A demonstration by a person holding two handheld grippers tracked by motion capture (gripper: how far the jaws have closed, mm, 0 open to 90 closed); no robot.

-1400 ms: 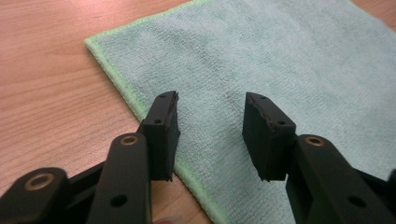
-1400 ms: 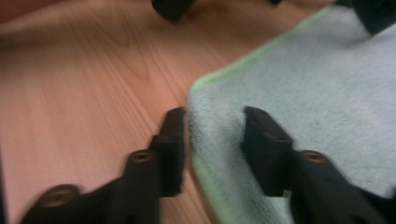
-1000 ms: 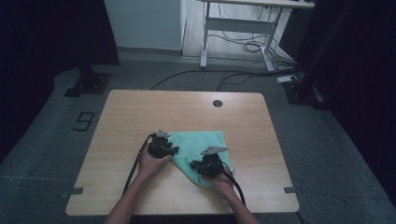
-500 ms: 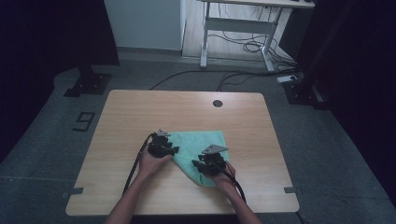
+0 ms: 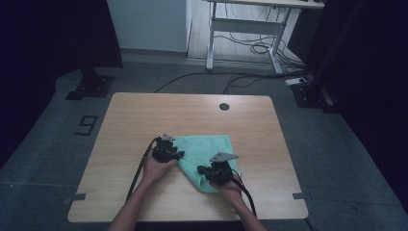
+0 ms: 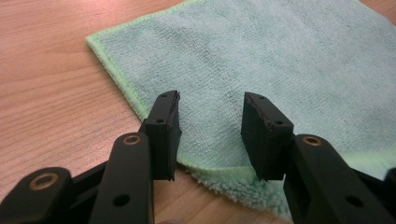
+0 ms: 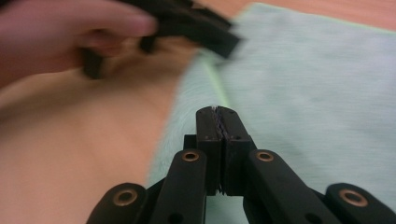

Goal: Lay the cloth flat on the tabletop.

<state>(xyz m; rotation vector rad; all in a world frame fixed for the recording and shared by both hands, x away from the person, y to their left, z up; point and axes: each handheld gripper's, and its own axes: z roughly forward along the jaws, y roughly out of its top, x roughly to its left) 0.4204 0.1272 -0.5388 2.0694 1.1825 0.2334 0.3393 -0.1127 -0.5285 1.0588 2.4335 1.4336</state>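
Just brought the jaws of the right gripper (image 5: 217, 171) fully together low in the frame, over the near tip of the green microfibre cloth (image 5: 207, 147), with no fabric visibly pinched between them. Just above and to the left, holding the left gripper (image 5: 168, 153) with jaws about half open, astride the cloth's folded left edge but gripping nothing. Judged as mid-fold: one layer already doubled over at centre of the tabletop (image 5: 144, 110), squaring and further folds left.
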